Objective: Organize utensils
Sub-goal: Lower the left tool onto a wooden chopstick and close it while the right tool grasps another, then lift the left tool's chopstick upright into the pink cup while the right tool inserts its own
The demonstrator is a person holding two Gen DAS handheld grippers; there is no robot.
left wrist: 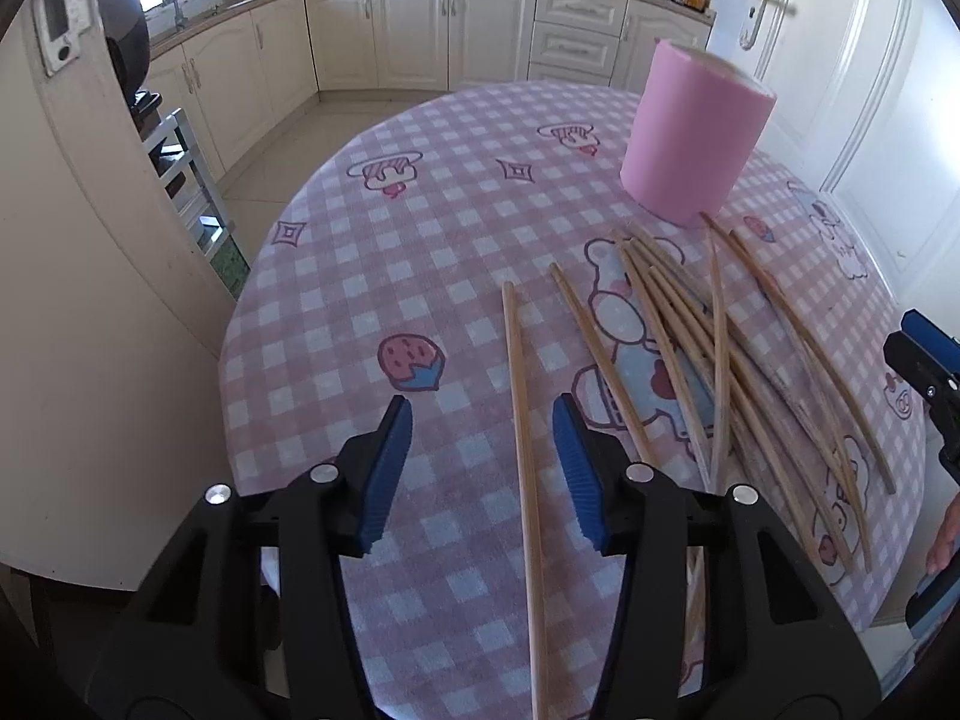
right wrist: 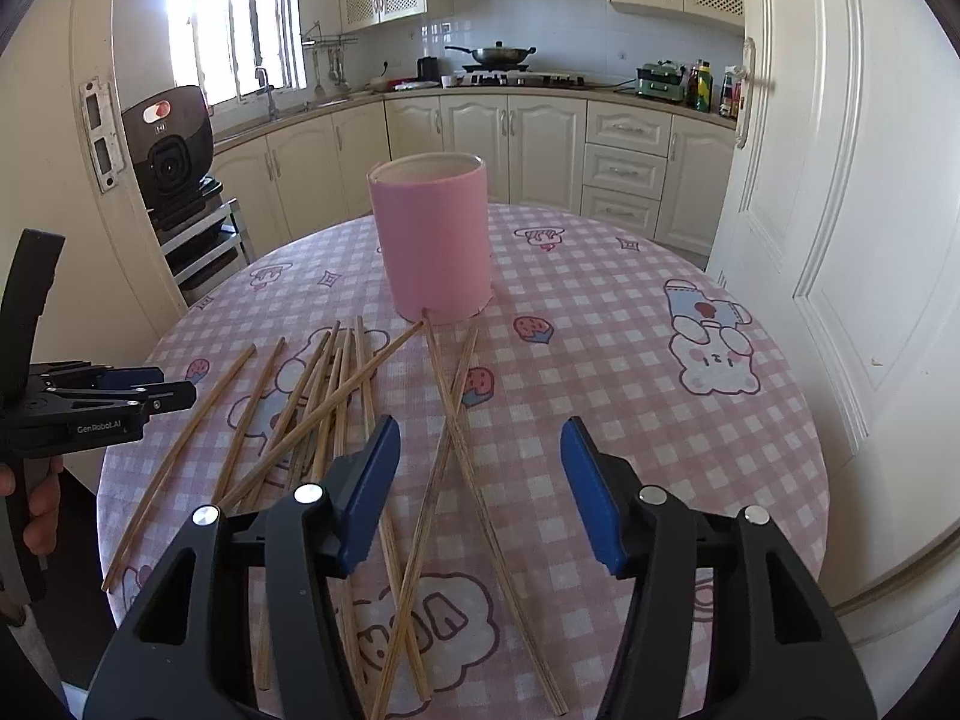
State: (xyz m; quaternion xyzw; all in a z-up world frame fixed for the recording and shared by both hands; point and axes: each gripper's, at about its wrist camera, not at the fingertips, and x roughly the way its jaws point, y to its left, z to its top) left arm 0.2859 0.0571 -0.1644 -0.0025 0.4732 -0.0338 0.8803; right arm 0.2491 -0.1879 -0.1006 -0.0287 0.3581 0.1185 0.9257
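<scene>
Your wooden chopsticks (right wrist: 336,396) lie loose and crossed on the checked counter (right wrist: 600,324), in front of the upright pink holder (right wrist: 432,240). Both the left gripper (left wrist: 483,468) and right gripper (right wrist: 480,486) hang released, jaws apart, empty. Grab where sticks overlap and you may drag 2 together, or roll 1 off the counter's edge.

text: "GenRobot.AI" | on: left hand-held gripper (right wrist: 159,393) body, right wrist view | other markings: seemingly illegible
</scene>
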